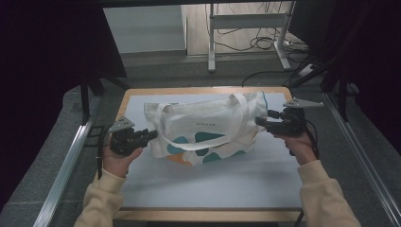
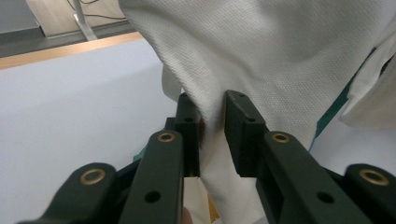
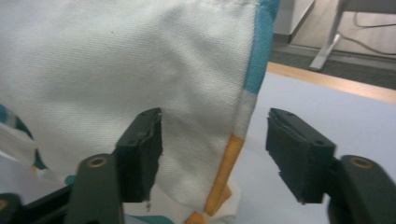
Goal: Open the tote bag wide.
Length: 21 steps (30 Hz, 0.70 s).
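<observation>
L tongs (image 2: 212,135) are pinching a fold of the tote bag (image 1: 208,125): in the left gripper view the two black jaws are standing close together w/ the cream cloth squeezed between them, a bit of orange print peeking by the inner pad. In the high view the L tongs (image 1: 150,135) are gripping the bag's left side edge, low down near the table (image 1: 213,184). R tongs (image 3: 215,154) are standing spread, jaws well apart; the bag's side seam w/ its teal and orange edging is hanging between them, the inner jaw is lying against the cloth or just beside it, can't tell which, and the outer jaw is clear of it, so no pinch there. In the high view the R tongs (image 1: 261,122) are sitting at the bag's right edge, about mid-height. L hand (image 1: 118,158) is wrapping the gripper from below, forearm in a pale yellow sleeve (image 1: 101,198) coming up from the bottom edge, gripper pointing level toward the right. R hand (image 1: 299,144) is holding its gripper level, pointing left at the bag, grey three-cornered plate (image 1: 302,102) on top. Bag is standing on the pale table top, roughly centre and toward the far side, handles (image 1: 203,137) drooping over its front face w/ teal and orange blobs printed low on it.
</observation>
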Available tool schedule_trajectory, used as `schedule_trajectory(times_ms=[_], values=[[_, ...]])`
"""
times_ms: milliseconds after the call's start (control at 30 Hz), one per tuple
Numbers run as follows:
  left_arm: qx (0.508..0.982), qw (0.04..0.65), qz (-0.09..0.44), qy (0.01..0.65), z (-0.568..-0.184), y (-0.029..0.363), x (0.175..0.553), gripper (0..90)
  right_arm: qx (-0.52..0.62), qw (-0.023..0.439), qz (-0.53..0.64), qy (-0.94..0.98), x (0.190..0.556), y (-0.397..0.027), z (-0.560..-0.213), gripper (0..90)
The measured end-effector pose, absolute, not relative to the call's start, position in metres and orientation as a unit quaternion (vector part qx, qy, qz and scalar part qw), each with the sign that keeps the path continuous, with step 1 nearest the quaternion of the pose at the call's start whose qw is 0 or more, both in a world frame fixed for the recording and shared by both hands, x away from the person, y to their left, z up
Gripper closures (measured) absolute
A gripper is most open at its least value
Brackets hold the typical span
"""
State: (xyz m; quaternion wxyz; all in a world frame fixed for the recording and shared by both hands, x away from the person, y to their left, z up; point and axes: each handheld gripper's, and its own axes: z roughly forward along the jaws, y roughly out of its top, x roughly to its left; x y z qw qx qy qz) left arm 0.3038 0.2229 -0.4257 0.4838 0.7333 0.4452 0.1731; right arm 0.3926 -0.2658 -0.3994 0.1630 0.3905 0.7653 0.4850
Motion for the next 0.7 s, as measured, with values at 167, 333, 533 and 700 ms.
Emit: schedule_trajectory(times_ms=[167,333,533,700], values=[[0.735,0.484,0.176,0.441,-0.426,0.221,0.303,80.6,0.379,0.176,0.473,0.776,0.39,-0.262,-0.401,60.7],[0.734,0.488,0.174,0.44,-0.428,0.222,0.302,82.3,0.373,0.21,0.463,0.776,0.385,-0.259,-0.401,76.0],[0.729,0.495,0.176,0.439,-0.429,0.224,0.299,83.4,0.365,0.239,0.47,0.767,0.375,-0.259,-0.401,84.8],[0.727,0.498,0.182,0.436,-0.43,0.227,0.292,83.7,0.358,0.26,0.48,0.758,0.363,-0.26,-0.403,85.3]])
